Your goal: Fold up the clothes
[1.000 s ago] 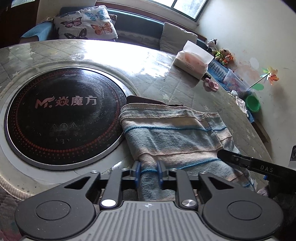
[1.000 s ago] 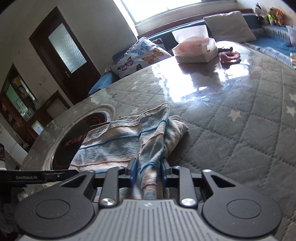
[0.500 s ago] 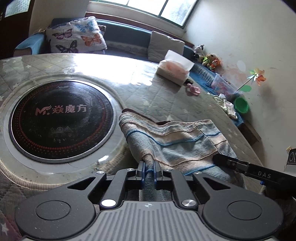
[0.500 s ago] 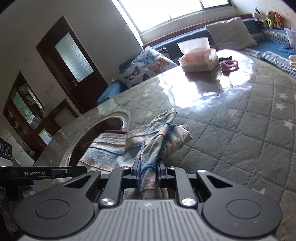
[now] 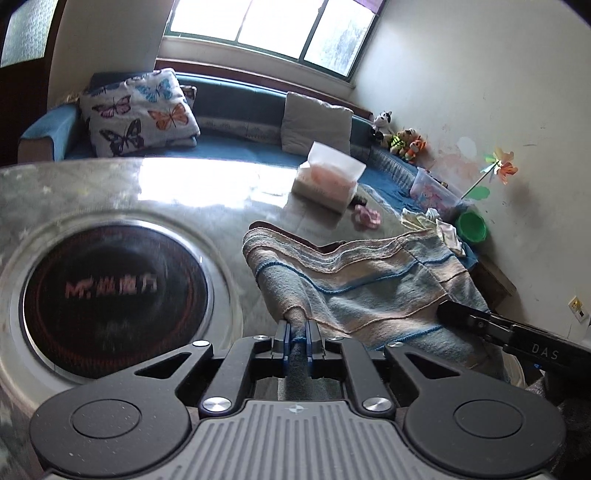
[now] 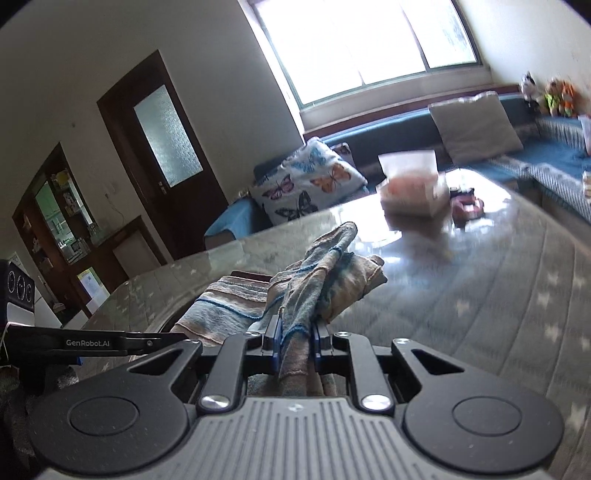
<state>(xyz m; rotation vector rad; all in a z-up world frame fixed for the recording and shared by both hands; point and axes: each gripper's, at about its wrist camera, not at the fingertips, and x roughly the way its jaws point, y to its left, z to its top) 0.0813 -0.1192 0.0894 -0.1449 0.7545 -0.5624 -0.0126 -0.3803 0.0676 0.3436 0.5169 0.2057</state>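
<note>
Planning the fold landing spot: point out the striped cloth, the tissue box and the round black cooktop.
striped cloth (image 5: 369,284), left wrist view, middle of its lifted face.
tissue box (image 5: 325,184), left wrist view, its front side.
round black cooktop (image 5: 110,291), left wrist view, centre lettering.

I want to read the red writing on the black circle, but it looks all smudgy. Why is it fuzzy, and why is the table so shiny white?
Left wrist view: the writing on the black circle is smeared by motion blur; window light glares white off the table. Right wrist view: the tissue box is blurred too, with glare beside it; the striped cloth stays sharper.
</note>
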